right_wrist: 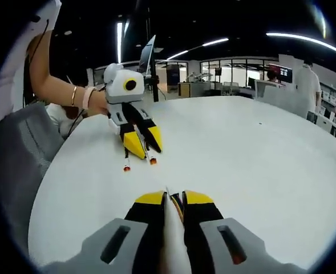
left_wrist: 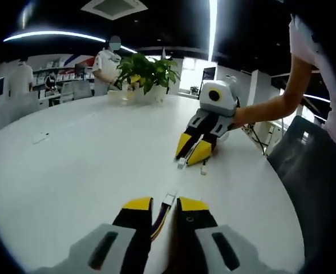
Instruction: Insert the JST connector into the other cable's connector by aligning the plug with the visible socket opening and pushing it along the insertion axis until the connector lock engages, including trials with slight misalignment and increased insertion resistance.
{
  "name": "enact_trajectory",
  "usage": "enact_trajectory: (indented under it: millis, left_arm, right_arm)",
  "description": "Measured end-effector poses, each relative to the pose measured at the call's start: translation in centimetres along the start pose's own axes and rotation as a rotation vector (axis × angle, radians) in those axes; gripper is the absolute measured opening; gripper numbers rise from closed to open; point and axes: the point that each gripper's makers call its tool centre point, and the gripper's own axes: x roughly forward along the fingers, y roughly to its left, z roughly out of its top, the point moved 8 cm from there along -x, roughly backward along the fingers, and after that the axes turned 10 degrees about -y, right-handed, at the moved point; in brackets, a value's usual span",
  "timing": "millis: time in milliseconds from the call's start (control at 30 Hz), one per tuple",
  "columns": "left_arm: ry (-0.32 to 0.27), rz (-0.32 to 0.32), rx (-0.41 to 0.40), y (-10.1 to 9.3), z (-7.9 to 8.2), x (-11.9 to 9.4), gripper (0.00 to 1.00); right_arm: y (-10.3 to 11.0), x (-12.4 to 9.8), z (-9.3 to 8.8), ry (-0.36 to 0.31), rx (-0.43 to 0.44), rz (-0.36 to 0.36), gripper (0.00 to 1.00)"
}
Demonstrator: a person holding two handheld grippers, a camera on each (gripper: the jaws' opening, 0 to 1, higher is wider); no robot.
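Left gripper [left_wrist: 164, 204] fingers pinch cable [left_wrist: 161, 220], connector [left_wrist: 169, 198] protruding forward.

Yellow-tipped black jaws; bangles [right_wrist: 80, 96]

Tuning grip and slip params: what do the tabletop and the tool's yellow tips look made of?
Tabletop: likely smooth laminate or painted board, white; it shows soft glare from the ceiling lights, so semi-gloss. Yellow tips on the left tool and right tool: look like moulded plastic or rubber, matte, with no sharp highlights; which one can't be told. Both hold cables.
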Motion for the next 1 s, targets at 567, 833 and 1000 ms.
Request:
enact_trajectory:
  millis: [567,833,1000]
  left_arm:
    - [-0.014,-0.014,0.035,-0.17,-0.25,0.02,0.01]
    - [-0.018,-0.013,0.045,-0.12,-0.32,0.15,0.00]
    - [-0.020,-0.020,0.052,-0.05,-0.31,0.21,0.00]
  right_arm:
    - [-0.19,0.19,-0.33,-0.006,0.006,0.007,0.05]
    - [-0.45,0.43,-0.37,-0.017,0.012,0.004,0.05]
    - [-0.55,0.61,-0.25,-0.025,-0.006,0.001,0.05]
